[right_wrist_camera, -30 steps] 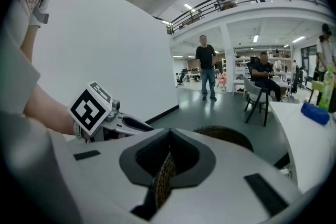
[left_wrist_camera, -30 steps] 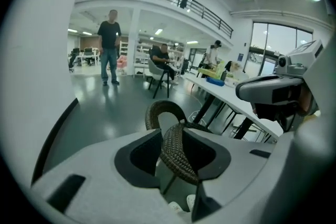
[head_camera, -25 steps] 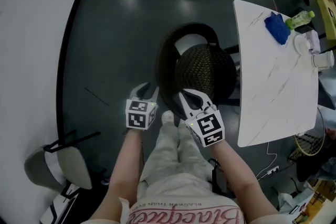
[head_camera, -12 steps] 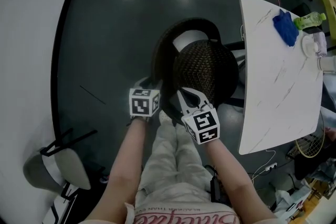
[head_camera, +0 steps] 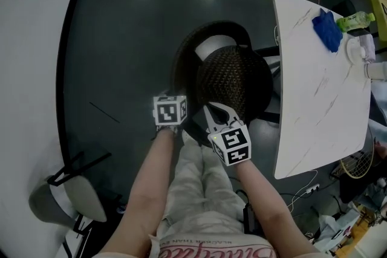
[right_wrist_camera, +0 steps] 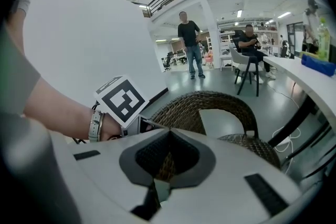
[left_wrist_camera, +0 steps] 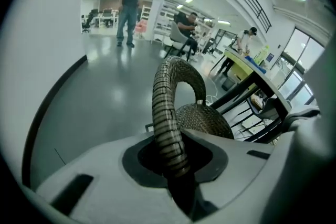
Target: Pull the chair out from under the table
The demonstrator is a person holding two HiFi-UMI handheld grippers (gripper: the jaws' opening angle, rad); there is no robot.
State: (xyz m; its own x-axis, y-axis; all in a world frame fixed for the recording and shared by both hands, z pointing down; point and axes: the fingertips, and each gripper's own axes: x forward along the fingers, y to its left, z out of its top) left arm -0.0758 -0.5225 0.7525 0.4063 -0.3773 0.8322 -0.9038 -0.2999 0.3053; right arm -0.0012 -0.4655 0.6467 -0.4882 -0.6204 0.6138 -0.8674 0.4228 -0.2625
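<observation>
We stand over the wicker chair (head_camera: 233,78), looking steeply down on it. It sits on the dark floor (head_camera: 133,39) just beside the bench (head_camera: 320,99), at the bench's left edge as the head view shows it. Its round seat shows whole next to that edge, and its arched backrest (head_camera: 181,60) curves round the side away from the bench and toward us.

Our left gripper (left_wrist_camera: 176,160) is on the left part of the backrest's rim. Its fingers (left_wrist_camera: 236,165) are closing, and the woven rim runs straight through the hollow between them and down into the slot, where they pinch it.

Our right gripper (head_camera: 219,113) is on the near part of the same rim, close to the seat. Its fingers (right_wrist_camera: 231,176) meet at the tips, and wicker fills the hollow they enclose, so they are closed round the rim.

The two marker cubes sit near each other above our light trousers (head_camera: 193,190), and a watch (right_wrist_camera: 95,126) shows on the left wrist.

At the bench's far right corner lie a blue cloth (head_camera: 327,31) and a green bottle (head_camera: 354,22).

A grey chair (head_camera: 66,196) stands well apart from the bench, at the lower left of the head view.

Beyond the backrest, down the hall, one person stands (left_wrist_camera: 128,5) and another sits (right_wrist_camera: 247,42).
</observation>
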